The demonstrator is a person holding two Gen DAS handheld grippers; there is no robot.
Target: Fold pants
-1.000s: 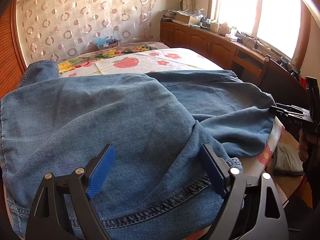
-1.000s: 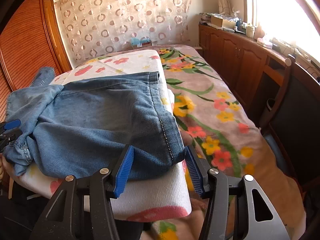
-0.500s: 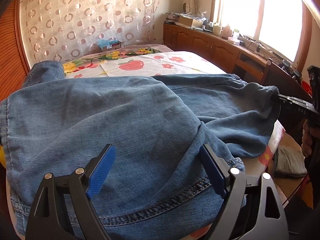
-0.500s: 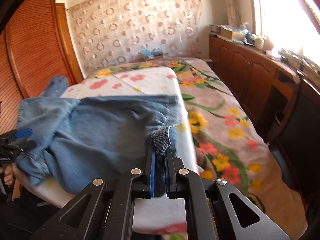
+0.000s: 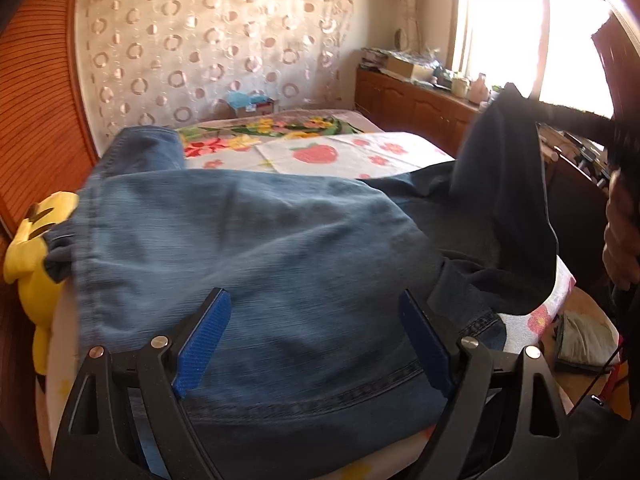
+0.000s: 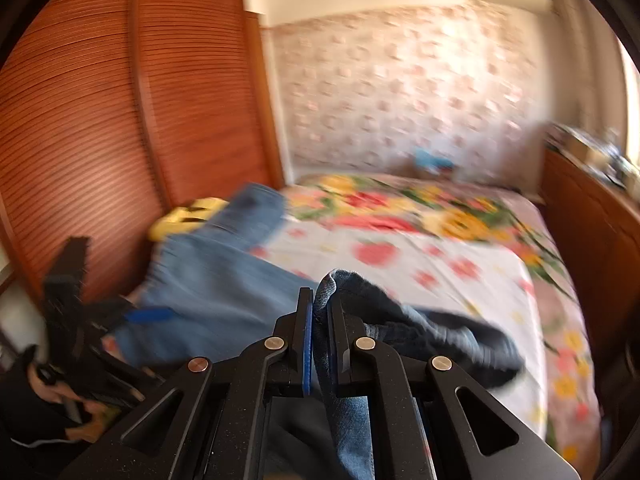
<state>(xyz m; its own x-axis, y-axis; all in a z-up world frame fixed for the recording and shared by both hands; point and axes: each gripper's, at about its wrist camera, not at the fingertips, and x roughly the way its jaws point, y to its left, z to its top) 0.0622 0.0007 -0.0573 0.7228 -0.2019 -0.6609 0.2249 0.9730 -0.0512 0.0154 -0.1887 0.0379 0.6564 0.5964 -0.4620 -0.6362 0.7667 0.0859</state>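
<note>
Nearest, the left claw point(image 5: 314, 338) stood spread wide over the waist end of the jeans point(image 5: 248, 248), its blue pads apart and gripping nothing, while the right claw point(image 6: 318, 334) was clenched on a hem edge of the same jeans, the denim pinched upright between its pads and trailing off in a dark loop. The jeans lay across a strawberry-print cloth point(image 5: 344, 154) on the bed point(image 6: 460, 216), the waist close to the left claw and one leg reaching away toward the slatted wooden wardrobe point(image 6: 120, 120). By my reading the fold was only in its first pass: one leg end was raised off the bed and looked to be on its way over the rest, with nothing yet laid flat or squared, so that fold and any later ones were left to do. The left view showed the lifted leg as a dark sheet hanging at the right against the bright window point(image 5: 516, 36), and a yellow plush toy point(image 5: 36, 248) beside the denim; it did not show the pinch itself. The right view showed that grip plainly, though blurred beyond it, with the left claw a dark shape at the far left
</note>
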